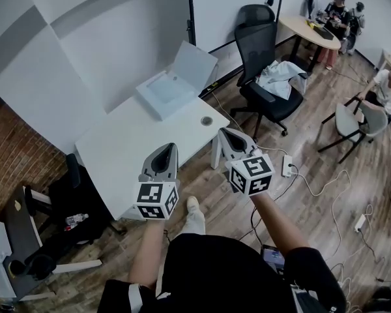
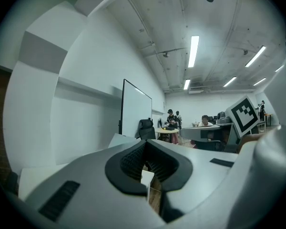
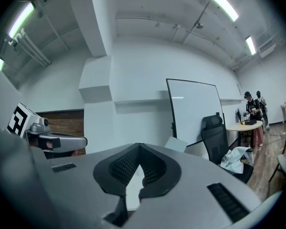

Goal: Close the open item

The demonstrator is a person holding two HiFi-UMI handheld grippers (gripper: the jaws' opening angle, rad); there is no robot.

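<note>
White box (image 1: 168,91) is set open at the far end of the table (image 1: 127,150), close to the wall (image 1: 104,44), with its lid (image 1: 195,62) raised along the far right side. It lies ahead of both tools and well apart from them. The left hand-held gripper (image 1: 164,154) is held over the table's near edge, jaws pressed together on nothing, roughly in line with the box. The right hand-held gripper (image 1: 233,139), likewise clenched and empty, is held over the floor (image 1: 313,175) and is judged better placed for the lid.
</note>
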